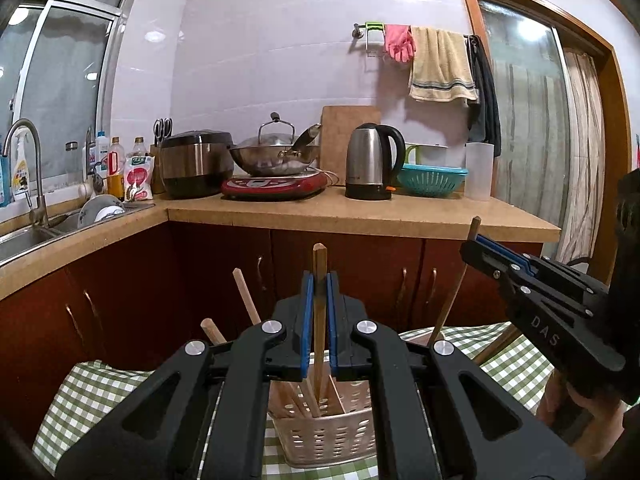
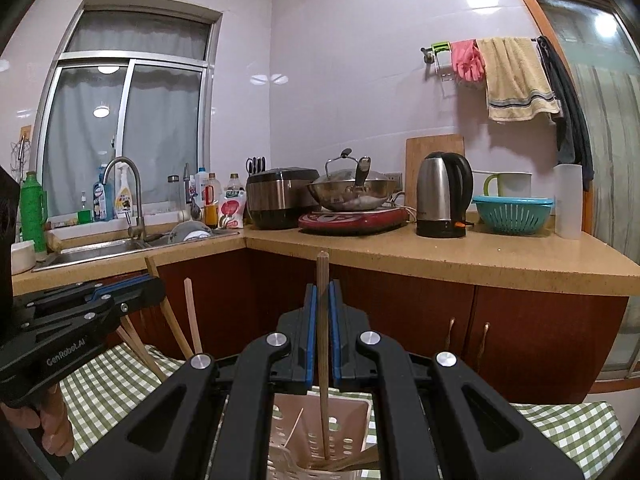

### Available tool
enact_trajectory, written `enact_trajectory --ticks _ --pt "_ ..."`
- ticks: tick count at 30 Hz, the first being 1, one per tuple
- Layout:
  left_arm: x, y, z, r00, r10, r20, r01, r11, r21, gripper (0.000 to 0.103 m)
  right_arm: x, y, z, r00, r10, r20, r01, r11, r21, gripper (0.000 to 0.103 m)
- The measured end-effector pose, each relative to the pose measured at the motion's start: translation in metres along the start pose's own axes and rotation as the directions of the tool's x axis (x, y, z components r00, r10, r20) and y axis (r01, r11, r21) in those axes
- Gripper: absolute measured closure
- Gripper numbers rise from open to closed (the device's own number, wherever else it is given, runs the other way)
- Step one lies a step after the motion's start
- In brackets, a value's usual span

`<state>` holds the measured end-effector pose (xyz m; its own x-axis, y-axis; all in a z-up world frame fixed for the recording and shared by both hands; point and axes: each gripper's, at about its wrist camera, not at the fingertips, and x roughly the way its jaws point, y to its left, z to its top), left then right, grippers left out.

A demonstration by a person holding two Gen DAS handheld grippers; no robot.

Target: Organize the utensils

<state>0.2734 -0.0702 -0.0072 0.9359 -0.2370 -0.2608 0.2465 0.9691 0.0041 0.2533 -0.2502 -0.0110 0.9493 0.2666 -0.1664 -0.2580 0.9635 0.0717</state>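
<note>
Left wrist view: my left gripper (image 1: 319, 312), black with blue pads, fingers clamped on one upright brown wooden chopstick (image 1: 319, 320) whose lower end stands inside the cream perforated plastic utensil basket (image 1: 326, 436); several more wooden chopsticks (image 1: 246, 298) already lean in that basket's left compartment. The basket rests on a green-and-white checked tablecloth (image 1: 96, 392). My right gripper (image 1: 486, 252) shows at the right edge, closed on a second slender wooden chopstick (image 1: 454, 288) that slants down towards the basket. Right wrist view: the same right gripper (image 2: 322, 332), pads pressed onto its chopstick (image 2: 323, 356), tip lowered into a basket compartment (image 2: 352, 420); whether the tip touches the bottom I cannot tell. A thin pale stick lies in the neighbouring compartment. Background: tan countertop (image 2: 440, 256) with a steel electric kettle (image 2: 442, 196), not part of the job. Status, by my judgement: well advanced, most sticks sorted into the holder; the remaining items are the two chopsticks in my grips, each to be released into its slot. No loose utensils show on the cloth, though my own fingers hide much of it.
</note>
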Motion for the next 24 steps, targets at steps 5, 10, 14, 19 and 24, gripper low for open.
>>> enact_trajectory --ticks 5,10,14,19,24 --pt "0.001 0.001 -0.001 1.000 0.016 0.001 -0.016 1.000 0.000 0.070 -0.002 -0.001 -0.001 1.000 -0.012 0.003 0.012 1.000 0.004 0.090" --pt "0.002 0.001 -0.002 1.000 0.024 -0.002 -0.024 1.000 0.008 0.057 -0.004 -0.001 0.000 1.000 -0.023 0.008 0.023 1.000 0.006 0.069" --pt "0.004 0.001 -0.002 1.000 0.028 -0.009 -0.028 1.000 0.004 0.048 -0.006 0.001 0.002 1.000 -0.030 0.010 0.030 1.000 0.000 0.057" --pt "0.001 -0.001 0.001 1.000 0.017 -0.005 -0.017 1.000 0.000 0.027 -0.011 0.001 0.004 0.999 -0.039 0.018 0.039 0.999 0.000 0.037" --pt "-0.014 -0.003 0.007 0.999 0.021 0.037 -0.021 1.000 -0.002 0.018 -0.026 0.002 0.010 0.997 -0.070 0.042 0.070 0.998 0.002 0.025"
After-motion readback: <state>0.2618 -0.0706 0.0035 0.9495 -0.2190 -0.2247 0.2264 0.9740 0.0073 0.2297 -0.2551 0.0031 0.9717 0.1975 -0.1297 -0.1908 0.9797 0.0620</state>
